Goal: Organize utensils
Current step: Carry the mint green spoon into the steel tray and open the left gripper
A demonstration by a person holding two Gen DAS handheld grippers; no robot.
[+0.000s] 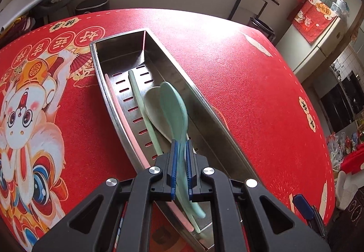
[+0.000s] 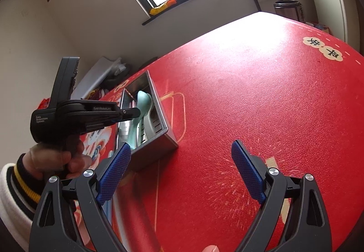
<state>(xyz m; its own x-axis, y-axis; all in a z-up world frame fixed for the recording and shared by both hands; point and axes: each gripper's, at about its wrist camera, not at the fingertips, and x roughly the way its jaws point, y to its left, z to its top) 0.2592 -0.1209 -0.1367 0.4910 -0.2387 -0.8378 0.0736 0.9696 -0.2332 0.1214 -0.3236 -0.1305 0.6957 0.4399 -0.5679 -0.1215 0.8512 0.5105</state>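
1. One steel tray (image 1: 168, 58) on the red desk (image 1: 238, 83), slotted floor, holding a pale spoon (image 1: 152, 104) and a pink stick (image 1: 122, 113) along its left wall.
2. Left claw (image 1: 180, 149): clamped on a mint spoon (image 1: 174, 106), bowl raised over the tray.
3. Right claw (image 2: 182, 156): spread wide, holding nothing, above the desk beside the tray's near end.

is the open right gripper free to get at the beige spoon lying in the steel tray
Probably not cleanly. The right gripper is open and empty, but the left gripper holds a teal spoon directly over the beige spoon inside the narrow steel tray.
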